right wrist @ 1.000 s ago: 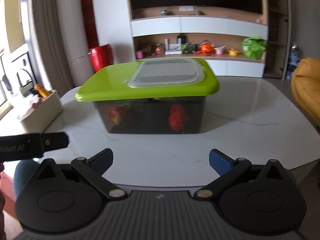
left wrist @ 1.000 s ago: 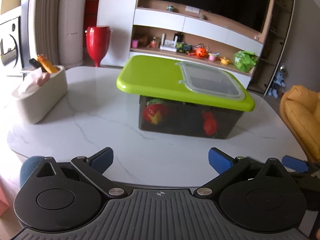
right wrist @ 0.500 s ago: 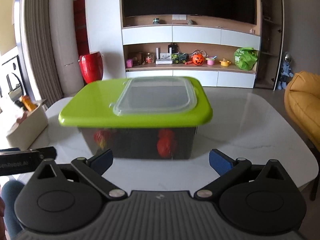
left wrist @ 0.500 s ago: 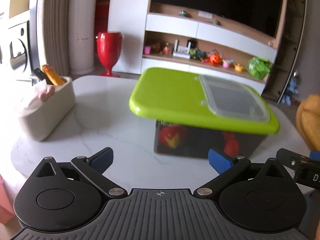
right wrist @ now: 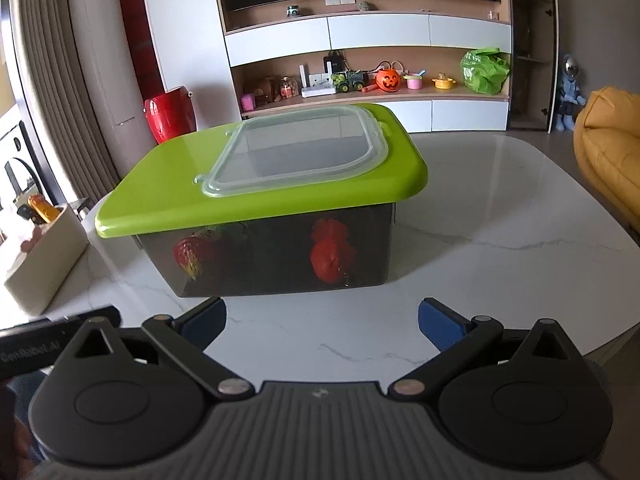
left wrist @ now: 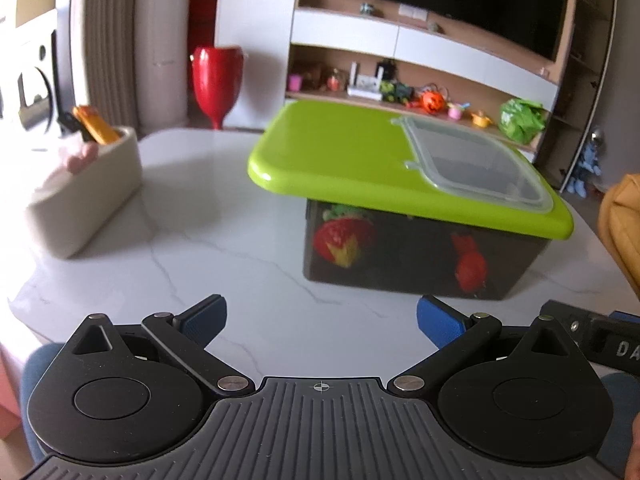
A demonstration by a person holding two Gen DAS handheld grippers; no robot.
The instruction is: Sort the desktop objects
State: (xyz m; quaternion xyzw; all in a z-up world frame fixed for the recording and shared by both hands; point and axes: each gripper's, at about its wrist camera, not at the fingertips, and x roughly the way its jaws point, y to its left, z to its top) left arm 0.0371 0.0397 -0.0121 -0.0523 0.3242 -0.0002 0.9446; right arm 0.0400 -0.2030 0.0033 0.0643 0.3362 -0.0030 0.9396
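A dark see-through storage box with a lime green lid stands on the white marble table; it also shows in the right wrist view. The lid has a clear hatch that is shut. Red toy fruit shows through the box wall. A white holder with an orange item stands at the table's left. My left gripper is open and empty, in front of the box. My right gripper is open and empty, close to the box's near wall.
A red vase stands on the floor behind the table. A TV shelf with small toys lines the far wall. A yellow armchair sits at the right. The table's near edge runs just below both grippers.
Both grippers have shifted around in front of the box and stayed open. The right one has come closer to the box. The box and holder have not moved.
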